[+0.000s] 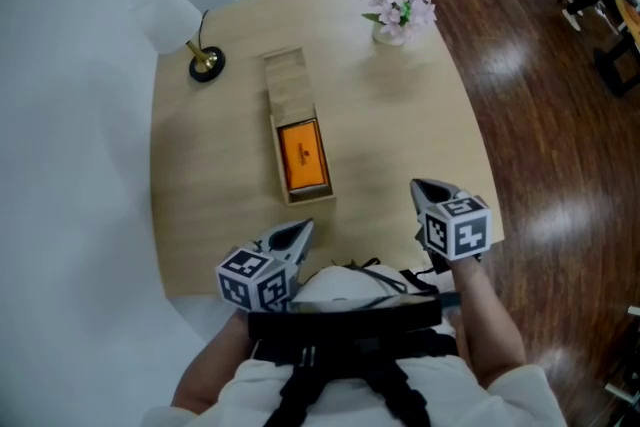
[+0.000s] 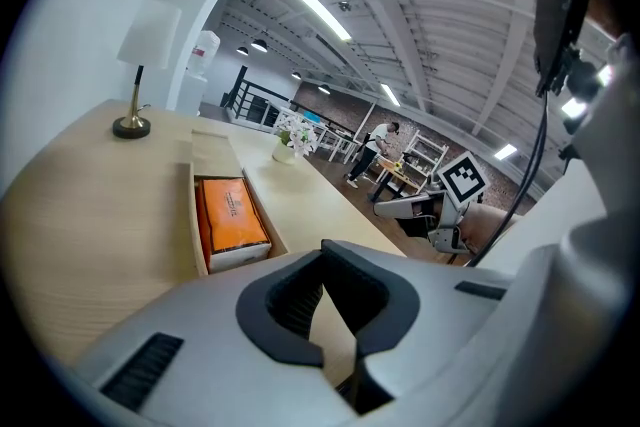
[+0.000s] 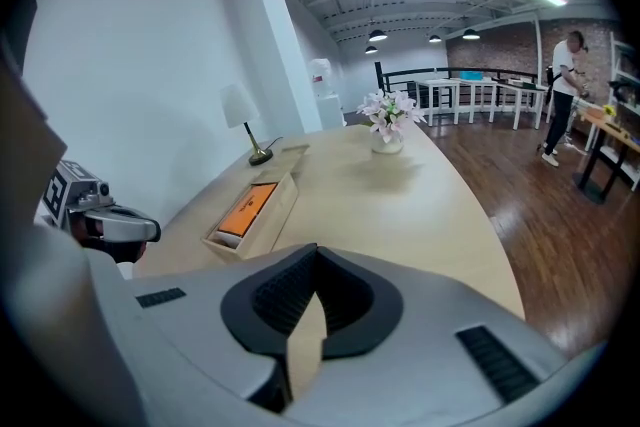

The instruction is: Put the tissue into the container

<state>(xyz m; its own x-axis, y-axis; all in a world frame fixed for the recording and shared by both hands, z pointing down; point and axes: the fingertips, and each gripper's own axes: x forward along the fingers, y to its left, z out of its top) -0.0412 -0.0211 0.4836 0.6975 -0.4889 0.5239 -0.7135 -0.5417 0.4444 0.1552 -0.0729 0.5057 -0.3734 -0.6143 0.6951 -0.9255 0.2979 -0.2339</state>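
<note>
Head view: the table (image 1: 400, 115) carries a long wooden container (image 1: 284, 80) near its centre, with its long axis running 12 to 6 o'clock. The orange tissue pack (image 1: 302, 155) lies inside the container, in the 6 o'clock end. The 12 o'clock end shows plain wood.

A lamp (image 1: 207, 63) stands at 10 o'clock from the container. A vase of flowers (image 1: 398, 10) stands at 1 o'clock.

The left hand-held gripper (image 1: 303, 229) is at 6 o'clock of the container, near its end and not touching it. Its jaws are closed with nothing between them. The right hand-held gripper (image 1: 422, 187) is at 4 o'clock of the container, well apart from it. Its jaws are also closed and empty.
</note>
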